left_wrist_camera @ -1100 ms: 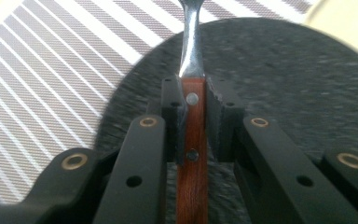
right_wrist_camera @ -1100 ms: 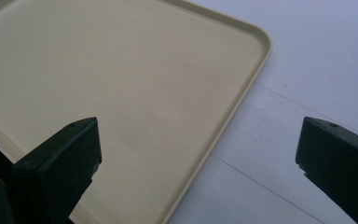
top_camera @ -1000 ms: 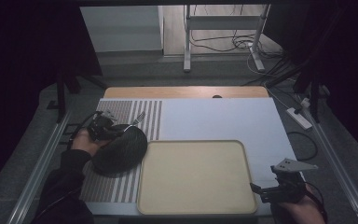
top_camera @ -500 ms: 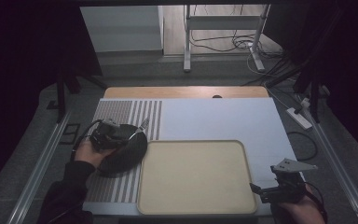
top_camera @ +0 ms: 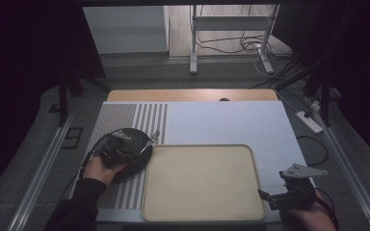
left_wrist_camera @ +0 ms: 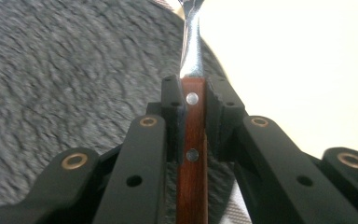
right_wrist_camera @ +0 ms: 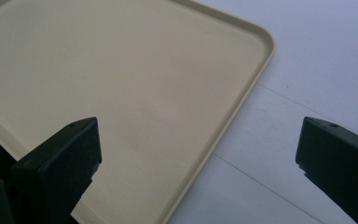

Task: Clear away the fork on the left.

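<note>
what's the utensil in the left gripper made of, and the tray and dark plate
Utensil: reddish-brown handle, likely wood, with two metal rivets; the neck is shiny metal, probably steel. Tray: smooth matte beige, looks like plastic. Dark plate: speckled grey-black matte surface, perhaps stoneware or melamine; hard to tell.

Utensil (left_wrist_camera: 192,121) head cut off at top edge, type unclear; dark plate (left_wrist_camera: 65,79) surface blurred.

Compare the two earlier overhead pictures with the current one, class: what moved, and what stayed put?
The left gripper, shut on a wooden-handled utensil, drew back toward the person over the dark round plate, and the utensil tip that earlier poked out past the plate went with it. The right gripper, open, the beige tray and the plate stayed put.
</note>
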`<action>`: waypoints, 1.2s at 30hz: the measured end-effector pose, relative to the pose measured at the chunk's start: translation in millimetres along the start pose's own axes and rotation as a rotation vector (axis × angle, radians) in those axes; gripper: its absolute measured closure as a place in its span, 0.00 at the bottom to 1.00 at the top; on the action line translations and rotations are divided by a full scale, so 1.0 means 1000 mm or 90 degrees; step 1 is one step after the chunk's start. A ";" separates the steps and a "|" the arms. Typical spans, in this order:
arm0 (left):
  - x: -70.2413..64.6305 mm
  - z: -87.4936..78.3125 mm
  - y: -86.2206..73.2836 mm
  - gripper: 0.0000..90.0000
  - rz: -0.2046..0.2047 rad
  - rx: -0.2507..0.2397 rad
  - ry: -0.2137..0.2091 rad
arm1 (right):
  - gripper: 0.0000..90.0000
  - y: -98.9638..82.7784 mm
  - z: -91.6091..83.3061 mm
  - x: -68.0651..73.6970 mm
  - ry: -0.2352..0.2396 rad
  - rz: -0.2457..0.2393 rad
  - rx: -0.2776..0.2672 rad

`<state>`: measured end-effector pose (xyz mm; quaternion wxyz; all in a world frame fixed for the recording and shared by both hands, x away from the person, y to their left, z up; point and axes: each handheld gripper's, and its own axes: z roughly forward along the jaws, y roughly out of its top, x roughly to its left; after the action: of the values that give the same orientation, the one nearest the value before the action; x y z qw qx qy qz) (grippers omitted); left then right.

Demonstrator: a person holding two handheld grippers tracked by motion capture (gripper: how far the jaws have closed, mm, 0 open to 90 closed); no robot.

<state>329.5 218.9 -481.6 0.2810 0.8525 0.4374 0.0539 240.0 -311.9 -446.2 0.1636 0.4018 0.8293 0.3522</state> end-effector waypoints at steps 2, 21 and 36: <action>-0.007 -0.002 -0.001 0.87 -0.009 -0.008 -0.006 | 0.01 0.000 0.000 0.000 0.001 0.001 -0.001; -0.077 0.027 0.003 0.87 -0.032 0.018 -0.029 | 0.01 0.000 0.001 0.000 0.000 -0.001 0.002; -0.098 0.060 0.010 0.86 -0.010 0.063 -0.022 | 0.01 0.000 0.001 0.000 0.003 -0.002 0.004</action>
<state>296.8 112.0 -511.3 0.2467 0.8626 0.4414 0.0151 240.2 -311.4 -446.6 0.1606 0.3999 0.8317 0.3501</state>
